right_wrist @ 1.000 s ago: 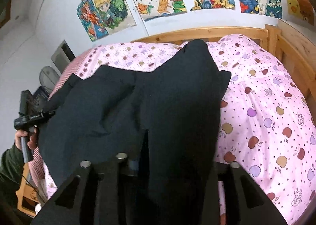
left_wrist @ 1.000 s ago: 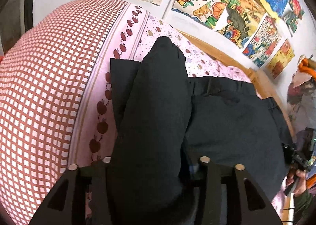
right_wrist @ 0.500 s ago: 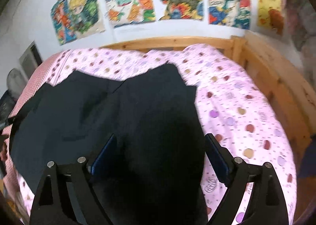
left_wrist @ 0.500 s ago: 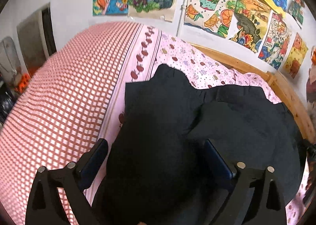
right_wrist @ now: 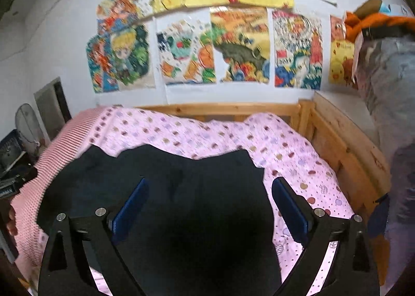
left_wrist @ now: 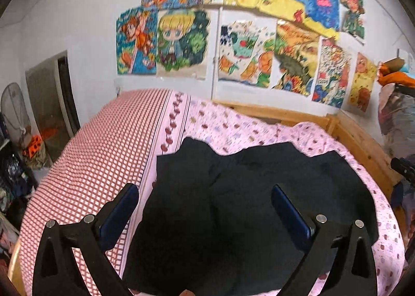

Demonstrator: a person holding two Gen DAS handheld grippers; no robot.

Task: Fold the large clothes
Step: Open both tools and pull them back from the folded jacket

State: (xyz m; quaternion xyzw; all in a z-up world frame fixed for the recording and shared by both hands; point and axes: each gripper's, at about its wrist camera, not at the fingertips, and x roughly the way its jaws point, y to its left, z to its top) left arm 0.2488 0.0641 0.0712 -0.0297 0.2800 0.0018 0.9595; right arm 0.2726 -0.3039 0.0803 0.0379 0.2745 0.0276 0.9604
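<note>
A large black garment (left_wrist: 233, 197) lies spread on the bed, its far edge uneven with two raised corners. It also shows in the right wrist view (right_wrist: 181, 205). My left gripper (left_wrist: 205, 197) is open and empty, held above the garment's left part. My right gripper (right_wrist: 208, 192) is open and empty, held above the garment's right part. Both sets of blue-padded fingers stand wide apart with the cloth lying loose below them.
The bed has a pink apple-print sheet (right_wrist: 285, 145) and a red checked cover (left_wrist: 103, 145) on the left. A wooden bed frame (right_wrist: 337, 135) runs along the back and right. Posters (left_wrist: 233, 49) cover the wall. Clutter and a fan (left_wrist: 13, 103) stand at the left.
Both grippers held folds of the black garment a second ago. They have opened, let the cloth drop flat on the bed, and drawn back and up.
</note>
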